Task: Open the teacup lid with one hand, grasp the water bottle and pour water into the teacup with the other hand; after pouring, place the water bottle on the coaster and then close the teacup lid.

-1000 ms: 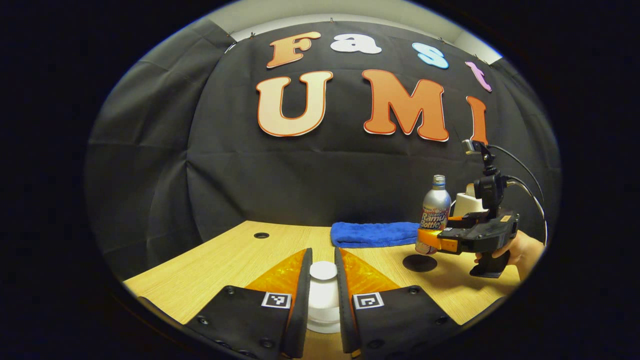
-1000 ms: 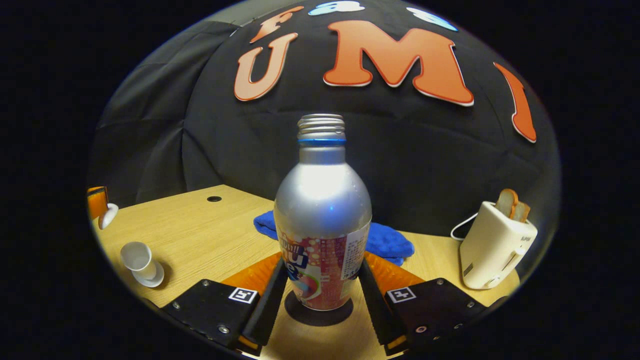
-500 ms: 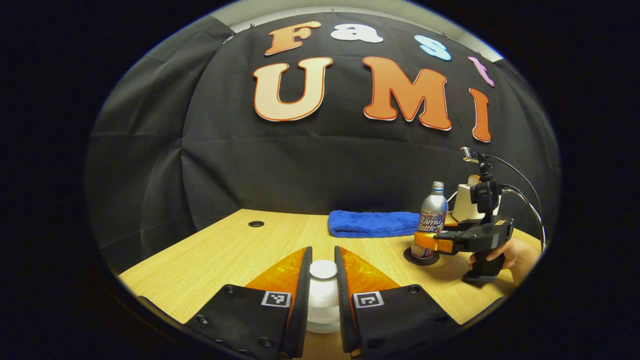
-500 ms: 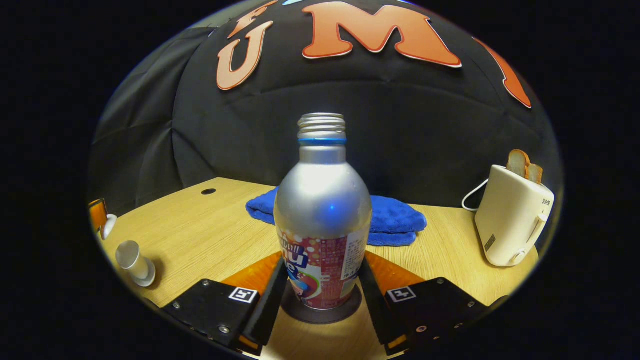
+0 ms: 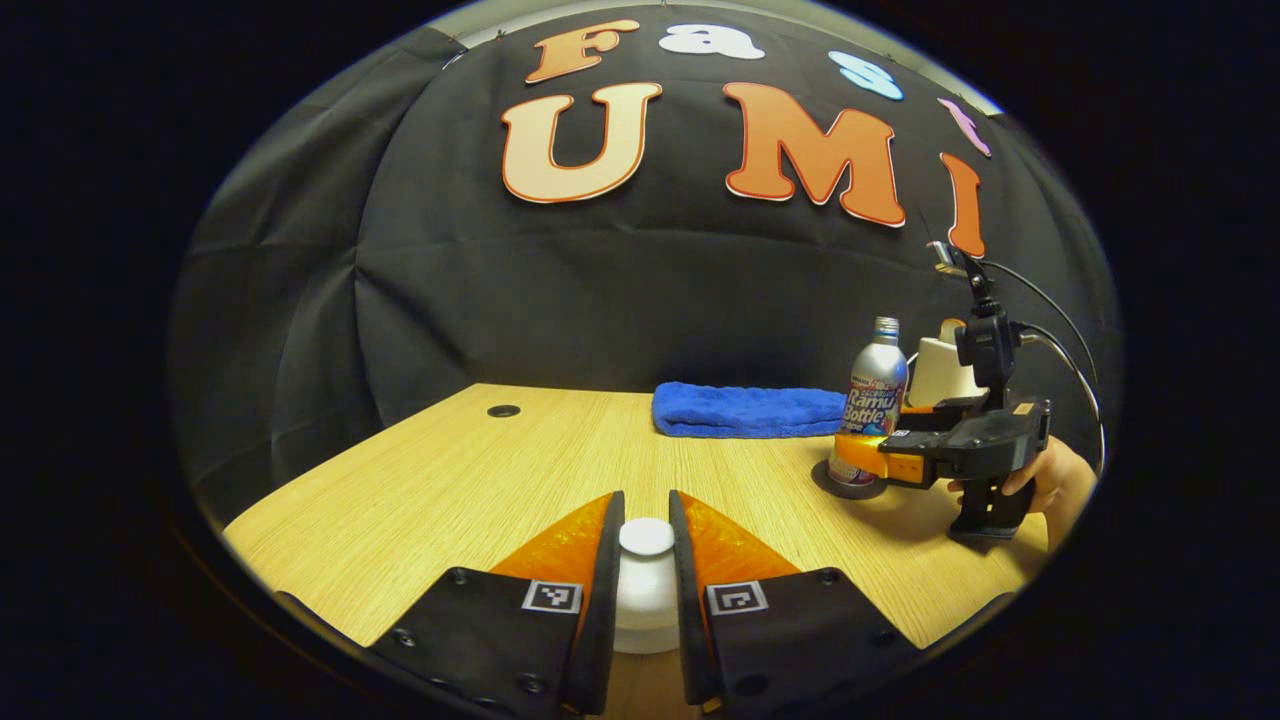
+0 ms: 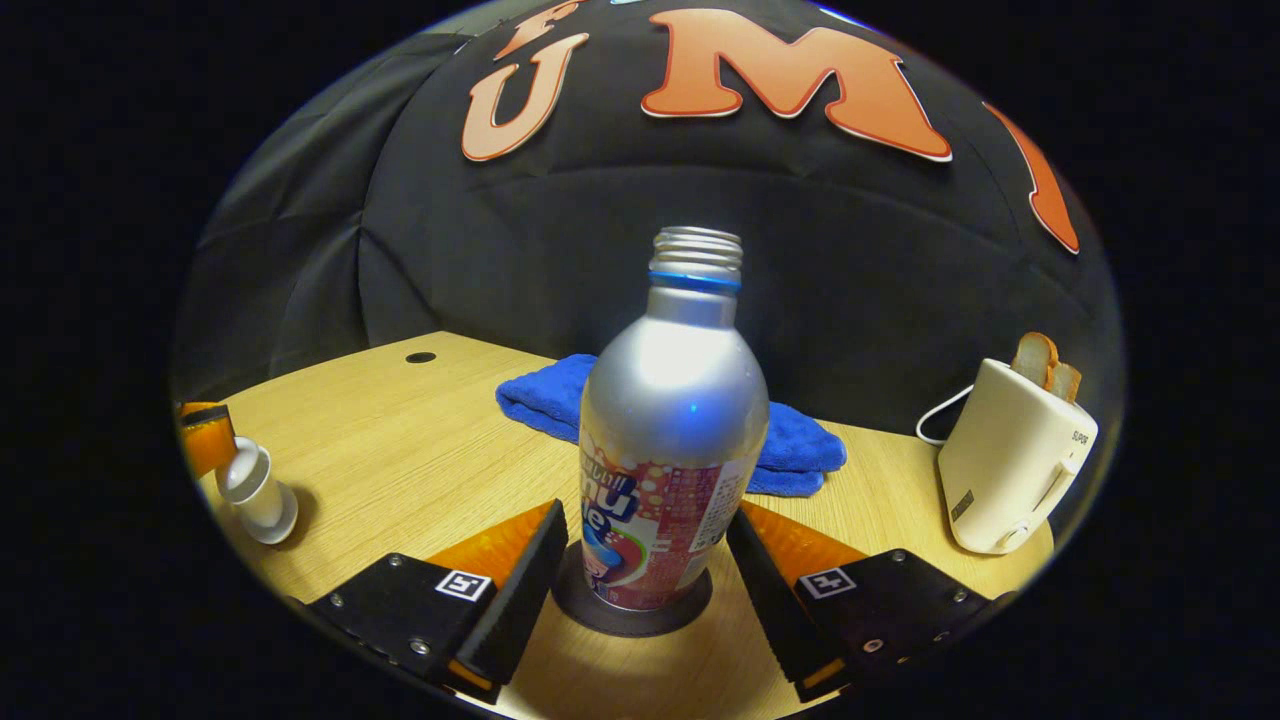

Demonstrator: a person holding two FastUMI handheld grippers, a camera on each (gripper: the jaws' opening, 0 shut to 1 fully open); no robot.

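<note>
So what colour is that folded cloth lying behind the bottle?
The cloth is bright blue, plain with no pattern; the right gripper view shows it best.

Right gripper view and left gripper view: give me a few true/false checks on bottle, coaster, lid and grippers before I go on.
1. The water bottle stands upright on the dark coaster. True.
2. The right gripper is clamped on the bottle. False: its fingers stand apart from the bottle on both sides.
3. The left gripper holds the white lid between its fingers. True.
4. The bottle has a cap on. False: its threaded neck is bare.
5. The blue towel lies under the toaster. False: they are apart.
</note>
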